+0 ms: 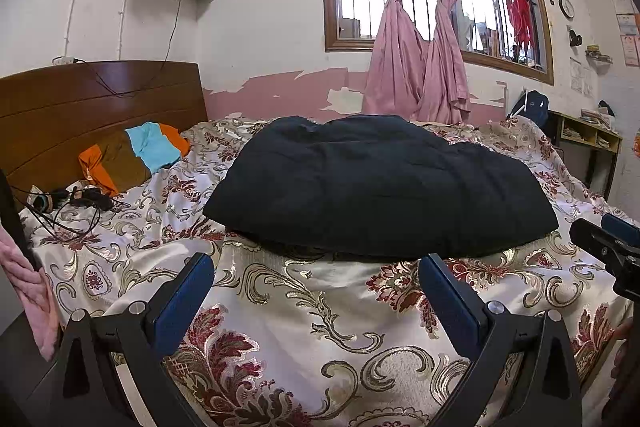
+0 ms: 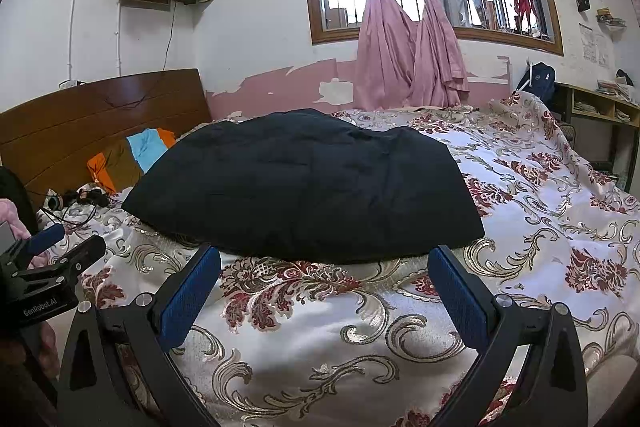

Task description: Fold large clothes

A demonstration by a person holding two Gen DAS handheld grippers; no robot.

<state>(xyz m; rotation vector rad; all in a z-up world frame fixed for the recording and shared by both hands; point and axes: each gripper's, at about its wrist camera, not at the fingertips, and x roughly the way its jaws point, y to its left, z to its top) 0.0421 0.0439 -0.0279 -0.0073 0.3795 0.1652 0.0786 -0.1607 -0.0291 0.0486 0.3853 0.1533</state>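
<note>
The bed [image 1: 328, 331] fills most of both views, covered by a glossy cream spread with dark red and gold scrolling flowers, rumpled into soft ridges. Its brown wooden headboard [image 1: 100, 107] stands at the far left.

On the bed, toward the middle and right of the headboard, lies the black garment [image 1: 380, 187], the thing to be folded. It looks like a thick, matt, slightly puffy fabric with faint creases, lying as a broad, rounded slab that may already be doubled over; I cannot tell what kind of garment it is. Its long axis runs side to side, across the line of both tools, and its near edge faces them, a strip of bare spread between.

Between the garment and the headboard rests a smaller piece of clothing [image 1: 136, 155] in orange, brown and light blue blocks, and nearer the headboard's foot a tangle of dark cables [image 1: 72, 203].

The left gripper [image 1: 316, 287] points straight at the middle of the garment's near edge, jaws spread wide and empty, blue textured pads facing inward. The right gripper [image 2: 324, 283] sits just beside it, jaws likewise spread with nothing between them, aimed at the near edge toward its right corner. Each tool shows at the edge of the other's view. Neither touches the cloth. Both seem about equally near, so I judge the next move to be a short forward reach, each taking its own end of that edge.
</note>
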